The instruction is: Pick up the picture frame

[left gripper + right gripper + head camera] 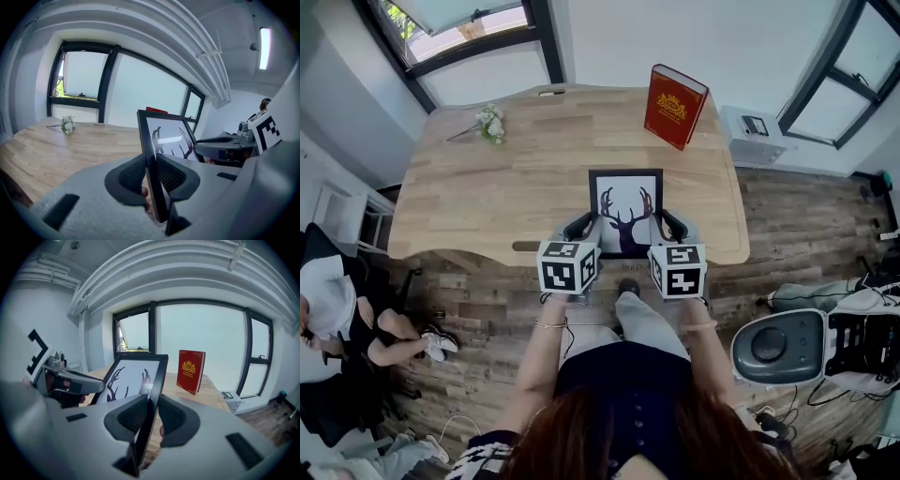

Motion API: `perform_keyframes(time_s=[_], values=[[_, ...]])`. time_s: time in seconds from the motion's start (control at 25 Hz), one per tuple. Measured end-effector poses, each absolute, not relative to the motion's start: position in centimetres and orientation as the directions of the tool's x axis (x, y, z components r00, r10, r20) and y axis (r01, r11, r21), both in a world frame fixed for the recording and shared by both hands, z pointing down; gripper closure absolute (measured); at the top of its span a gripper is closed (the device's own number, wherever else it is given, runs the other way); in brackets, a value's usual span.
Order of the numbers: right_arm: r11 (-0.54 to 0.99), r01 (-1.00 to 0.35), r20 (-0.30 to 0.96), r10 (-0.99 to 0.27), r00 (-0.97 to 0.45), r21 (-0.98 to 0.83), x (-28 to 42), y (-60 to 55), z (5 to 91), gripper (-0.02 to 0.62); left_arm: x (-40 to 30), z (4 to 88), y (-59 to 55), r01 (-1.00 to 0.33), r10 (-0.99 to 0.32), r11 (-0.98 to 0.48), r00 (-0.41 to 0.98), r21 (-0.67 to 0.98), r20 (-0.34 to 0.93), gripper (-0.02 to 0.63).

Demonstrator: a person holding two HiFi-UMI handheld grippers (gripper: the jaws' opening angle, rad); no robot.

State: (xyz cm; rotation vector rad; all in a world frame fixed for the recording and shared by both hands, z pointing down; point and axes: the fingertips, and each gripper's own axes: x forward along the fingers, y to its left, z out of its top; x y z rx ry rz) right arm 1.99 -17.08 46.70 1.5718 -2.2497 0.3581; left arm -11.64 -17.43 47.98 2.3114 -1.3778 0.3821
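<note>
The person has reddish-brown hair (pixel 619 441), a dark navy top (pixel 623 370) with small buttons, light grey trousers (pixel 649 323) and a thin bracelet (pixel 549 325) on each wrist. The left gripper (pixel 580 227) and right gripper (pixel 673 226) have pale grey shells with black ribbed pads (pixel 132 176); each carries 1 white cube (pixel 567 266) bearing black square markers.

Light wooden desk (pixel 487 187) on a grey-brown plank floor (pixel 797 206). Dark-framed windows (pixel 459 37) at eleven and two o'clock, white wall (pixel 694 37) at twelve. Ceiling strip light (pixel 265 41) lit.
</note>
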Motion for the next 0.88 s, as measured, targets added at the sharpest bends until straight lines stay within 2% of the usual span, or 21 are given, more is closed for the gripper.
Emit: perform_keyframes(time_s=[0.88], values=[[0.327, -0.944, 0.298, -0.907, -0.297, 0.053, 1.4, -12.3, 40.4, 0.518, -12.3, 41.5, -13.0, -0.885, -0.828, -0.448, 0.463, 0.123, 0.315, 0.522]])
